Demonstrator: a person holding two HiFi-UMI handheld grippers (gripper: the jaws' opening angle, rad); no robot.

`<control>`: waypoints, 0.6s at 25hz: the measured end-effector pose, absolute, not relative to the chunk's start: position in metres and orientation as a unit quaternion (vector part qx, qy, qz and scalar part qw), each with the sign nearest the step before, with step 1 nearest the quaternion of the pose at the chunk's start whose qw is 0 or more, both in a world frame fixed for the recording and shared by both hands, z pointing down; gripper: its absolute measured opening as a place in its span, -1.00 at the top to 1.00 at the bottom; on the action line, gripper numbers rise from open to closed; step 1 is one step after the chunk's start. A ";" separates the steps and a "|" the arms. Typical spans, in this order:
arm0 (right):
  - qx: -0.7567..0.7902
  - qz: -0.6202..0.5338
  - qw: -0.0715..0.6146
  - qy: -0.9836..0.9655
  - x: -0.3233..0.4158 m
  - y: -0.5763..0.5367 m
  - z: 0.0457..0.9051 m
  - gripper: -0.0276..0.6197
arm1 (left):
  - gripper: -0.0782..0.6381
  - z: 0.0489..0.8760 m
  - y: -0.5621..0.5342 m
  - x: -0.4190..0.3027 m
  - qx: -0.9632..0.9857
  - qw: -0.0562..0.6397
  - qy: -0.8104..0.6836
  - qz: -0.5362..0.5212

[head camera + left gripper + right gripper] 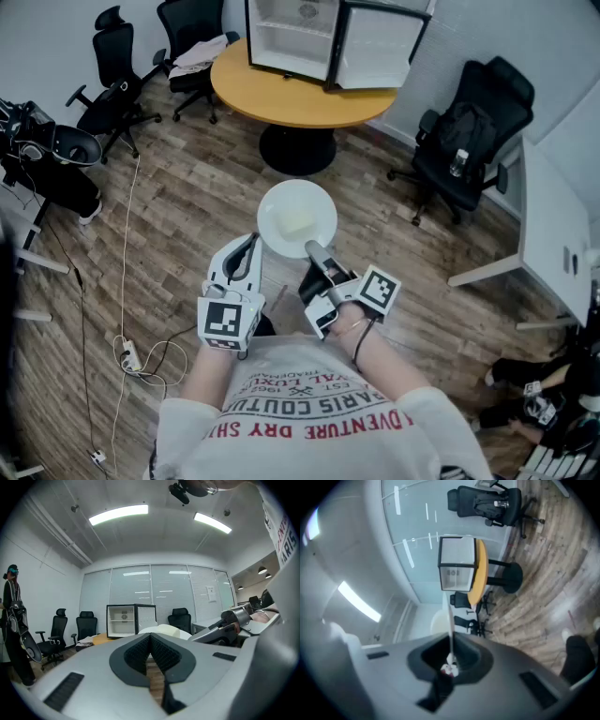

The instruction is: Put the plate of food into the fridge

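A white plate (296, 217) with a pale block of food (300, 225) hangs level over the wood floor. My right gripper (312, 249) is shut on the plate's near rim. In the right gripper view that rim (450, 620) runs edge-on between the closed jaws. My left gripper (252, 241) is just left of the plate, shut with nothing in it; its pads (140, 651) meet at the tip. The open mini fridge (292, 37) stands on a round orange table (281, 98) ahead, door (380, 47) swung out to the right. The fridge (123, 620) also shows beyond the plate (166, 630).
Black office chairs (117, 75) stand at the back left and another with a bag (464, 141) at the right. A white desk (553, 225) fills the right side. A cable (127, 272) and power strip (131, 356) lie on the floor at left.
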State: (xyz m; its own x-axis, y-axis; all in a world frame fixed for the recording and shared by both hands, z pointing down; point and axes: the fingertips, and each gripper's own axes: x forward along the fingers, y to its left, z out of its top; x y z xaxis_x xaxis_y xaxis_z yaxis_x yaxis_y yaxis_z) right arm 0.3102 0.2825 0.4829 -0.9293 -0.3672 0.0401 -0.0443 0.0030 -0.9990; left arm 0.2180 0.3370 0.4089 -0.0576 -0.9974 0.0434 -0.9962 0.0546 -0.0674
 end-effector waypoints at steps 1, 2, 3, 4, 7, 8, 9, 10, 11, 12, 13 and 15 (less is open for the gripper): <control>-0.148 -0.690 0.115 0.699 0.310 0.282 0.484 0.80 | 0.70 0.410 0.336 0.219 -0.687 0.007 0.725 -0.040; -0.148 -0.690 0.114 0.699 0.310 0.281 0.485 0.80 | 0.70 0.411 0.335 0.219 -0.689 0.006 0.724 -0.040; -0.148 -0.690 0.113 0.700 0.309 0.281 0.486 0.80 | 0.70 0.412 0.335 0.220 -0.690 0.006 0.723 -0.040; -0.148 -0.689 0.112 0.701 0.309 0.281 0.486 0.80 | 0.70 0.413 0.334 0.221 -0.691 0.005 0.722 -0.040; -0.147 -0.687 0.111 0.703 0.309 0.281 0.487 0.80 | 0.70 0.413 0.333 0.221 -0.692 0.005 0.721 -0.039; -0.148 -0.687 0.111 0.703 0.309 0.281 0.488 0.80 | 0.70 0.414 0.333 0.221 -0.692 0.004 0.721 -0.038; -0.148 -0.687 0.111 0.702 0.309 0.281 0.489 0.80 | 0.70 0.415 0.333 0.221 -0.692 0.003 0.721 -0.038; -0.149 -0.687 0.113 0.702 0.309 0.280 0.490 0.80 | 0.70 0.417 0.333 0.220 -0.692 0.002 0.721 -0.039; -0.150 -0.686 0.114 0.702 0.309 0.279 0.491 0.80 | 0.70 0.418 0.333 0.219 -0.692 0.000 0.721 -0.039; -0.152 -0.686 0.116 0.703 0.309 0.278 0.492 0.80 | 0.70 0.420 0.332 0.218 -0.692 -0.001 0.721 -0.039; -0.153 -0.686 0.117 0.702 0.309 0.276 0.492 0.80 | 0.70 0.421 0.331 0.217 -0.691 -0.003 0.721 -0.039; -0.155 -0.687 0.118 0.700 0.308 0.273 0.494 0.80 | 0.70 0.423 0.329 0.215 -0.691 -0.006 0.722 -0.039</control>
State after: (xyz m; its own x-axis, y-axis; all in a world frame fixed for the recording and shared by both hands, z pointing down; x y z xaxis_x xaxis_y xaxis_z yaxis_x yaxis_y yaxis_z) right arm 0.3075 0.2727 0.4936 -0.9241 -0.3793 0.0469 -0.0536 0.0073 -0.9985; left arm 0.2145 0.3290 0.4230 -0.0459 -0.9970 0.0623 -0.9979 0.0429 -0.0482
